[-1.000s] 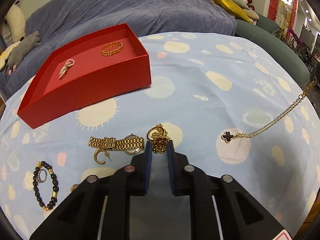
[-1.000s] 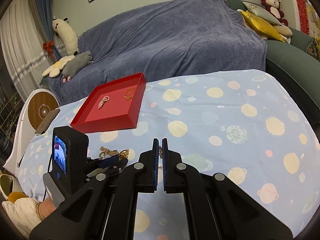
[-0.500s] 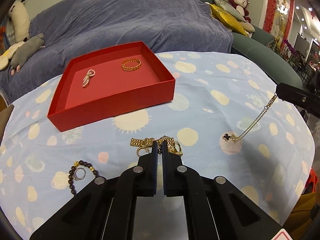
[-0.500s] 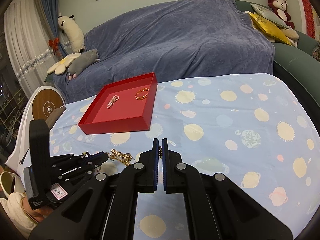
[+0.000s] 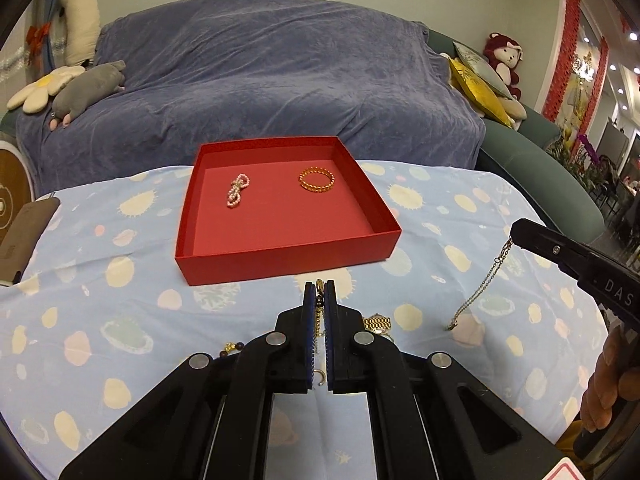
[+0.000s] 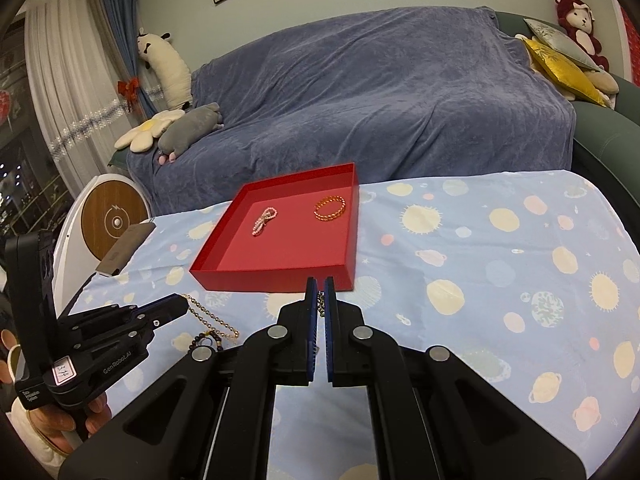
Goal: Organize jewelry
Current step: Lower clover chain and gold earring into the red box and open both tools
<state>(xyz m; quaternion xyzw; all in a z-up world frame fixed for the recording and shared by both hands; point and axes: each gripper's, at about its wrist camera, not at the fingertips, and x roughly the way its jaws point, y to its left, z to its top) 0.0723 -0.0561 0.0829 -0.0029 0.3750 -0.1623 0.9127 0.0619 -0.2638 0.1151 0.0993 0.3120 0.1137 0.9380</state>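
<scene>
Two jewelry pieces lie in one red tray (image 5: 288, 258); each hand-held gripper (image 5: 319, 286) (image 6: 319, 282) pinches one gold chain.

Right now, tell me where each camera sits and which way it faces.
Left wrist: on the left gripper, looking down its fingers at the red cardboard tray; it is shut on a gold chain; the right gripper shows at right.
Right wrist: on the right gripper, facing the tray; it pinches a thin gold necklace; the left gripper shows lower left.
Shared: tray, gold ring bracelet, blue-covered sofa.
</scene>
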